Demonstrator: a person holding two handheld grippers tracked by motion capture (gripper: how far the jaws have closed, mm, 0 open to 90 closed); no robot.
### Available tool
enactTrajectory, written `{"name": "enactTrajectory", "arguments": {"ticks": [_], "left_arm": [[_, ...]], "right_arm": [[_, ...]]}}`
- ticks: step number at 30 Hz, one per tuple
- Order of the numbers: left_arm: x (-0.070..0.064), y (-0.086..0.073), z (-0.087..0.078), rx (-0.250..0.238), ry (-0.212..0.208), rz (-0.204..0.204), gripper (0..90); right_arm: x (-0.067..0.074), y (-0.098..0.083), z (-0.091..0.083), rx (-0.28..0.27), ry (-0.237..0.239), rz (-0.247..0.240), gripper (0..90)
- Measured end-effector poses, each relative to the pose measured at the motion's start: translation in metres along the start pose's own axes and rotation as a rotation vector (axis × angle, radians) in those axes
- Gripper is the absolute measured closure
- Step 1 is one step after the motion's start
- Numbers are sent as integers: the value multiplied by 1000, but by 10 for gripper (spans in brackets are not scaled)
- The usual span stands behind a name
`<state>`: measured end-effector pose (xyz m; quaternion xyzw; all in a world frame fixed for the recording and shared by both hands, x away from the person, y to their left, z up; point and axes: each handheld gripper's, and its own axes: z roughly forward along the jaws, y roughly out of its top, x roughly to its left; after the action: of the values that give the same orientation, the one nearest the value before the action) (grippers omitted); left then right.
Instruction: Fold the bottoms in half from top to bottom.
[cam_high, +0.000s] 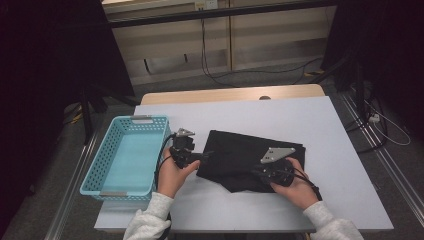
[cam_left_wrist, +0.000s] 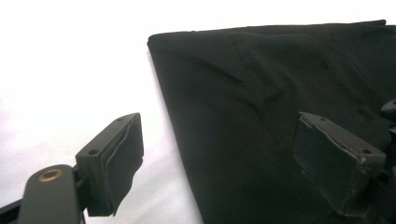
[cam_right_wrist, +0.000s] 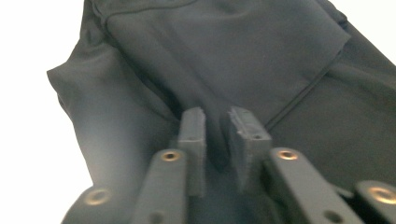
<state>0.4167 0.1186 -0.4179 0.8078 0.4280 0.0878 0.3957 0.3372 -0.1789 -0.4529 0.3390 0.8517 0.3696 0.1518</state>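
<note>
Fingers (cam_right_wrist: 194, 140) nearly closed, pinching black cloth (cam_right_wrist: 224, 56)

A pale lavender-white rectangular table (cam_high: 280, 115) with a light wooden far edge (cam_high: 225, 94) stands on grey carpeted floor (cam_high: 260, 77). Behind it runs a beige panelled wall (cam_high: 270, 35) with black cables (cam_high: 210, 60) hanging down. Both sides lie in darkness.

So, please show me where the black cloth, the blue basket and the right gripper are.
black cloth (cam_high: 240, 150): high view, upper flat part.
blue basket (cam_high: 111, 141): high view, left wall.
right gripper (cam_right_wrist: 216, 135): right gripper view, between its fingertips.
</note>
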Motion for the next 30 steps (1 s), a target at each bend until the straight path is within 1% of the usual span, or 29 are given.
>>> {"name": "enactTrajectory", "arguments": {"ticks": [2, 4, 6, 9, 11, 14, 23, 25, 30], "left_arm": [[1, 0, -1, -3, 3, -6, 163], [2, 0, -1, -1, 5, -11, 161], [2, -1, -1, 1, 8, -14, 157], [2, -1, -1, 1, 7, -15, 155], [2, 0, -2, 5, 2, -10, 155], [2, 1, -3, 1, 4, -14, 153], [1, 1, 2, 17, 3, -7, 148], [1, 1, 2, 16, 4, -11, 148], [1, 2, 2, 23, 0, -6, 147]], "right_arm": [[0, 0, 1, 7, -11, -7, 861], [-1, 1, 1, 4, -4, -3, 889], [-2, 1, -1, 5, -9, -4, 894], [-3, 2, -6, -8, -7, -1, 896], [-4, 2, -11, -27, -3, 7, 897], [-5, 0, -18, -42, -5, 10, 896], [-10, -5, -30, -58, -20, 12, 896], [-11, -6, -33, -57, -22, 17, 896], [-13, -10, -39, -62, -27, 22, 896]]}}
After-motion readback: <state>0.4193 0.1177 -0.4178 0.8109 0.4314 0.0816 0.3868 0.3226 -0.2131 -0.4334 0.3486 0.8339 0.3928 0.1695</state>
